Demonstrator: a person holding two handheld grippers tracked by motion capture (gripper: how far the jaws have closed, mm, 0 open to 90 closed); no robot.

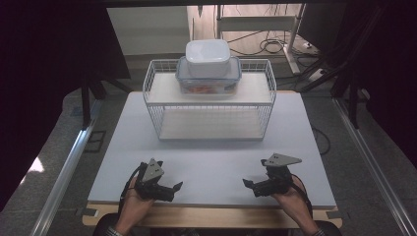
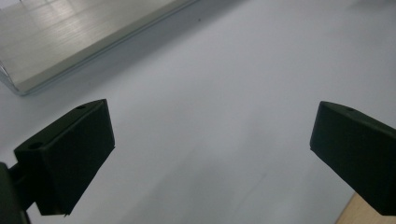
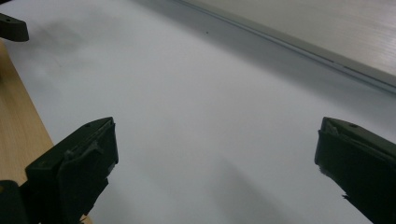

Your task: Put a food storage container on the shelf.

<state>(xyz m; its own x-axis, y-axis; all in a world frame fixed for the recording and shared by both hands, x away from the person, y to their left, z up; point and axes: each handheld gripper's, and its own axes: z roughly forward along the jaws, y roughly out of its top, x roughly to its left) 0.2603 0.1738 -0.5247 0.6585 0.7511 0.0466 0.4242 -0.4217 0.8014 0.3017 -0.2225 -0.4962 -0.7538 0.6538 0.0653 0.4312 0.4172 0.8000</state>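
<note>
A white wire rack (image 1: 152, 88) stands at the back middle of the white table top (image 1: 211, 157). Its upper shelf carries a clear box with a blue-rimmed lid (image 1: 209, 81) holding something orange, and a white lidded box (image 1: 208, 57) is stacked on that. Near the front edge, a hand holds my left gripper (image 1: 174, 189) pointing right and another holds my right gripper (image 1: 250, 187) pointing left. Both stand open over bare table, with nothing between the jaws of the left gripper (image 2: 212, 135) or the right gripper (image 3: 215, 149).
A wooden strip (image 1: 211, 216) runs under the table's front edge (image 3: 18, 121). A pale panel with a raised edge (image 2: 70, 37) crosses the far corner of each gripper view. Metal rails (image 1: 64, 172) flank the table, and cables (image 1: 270, 46) lie behind the rack.
</note>
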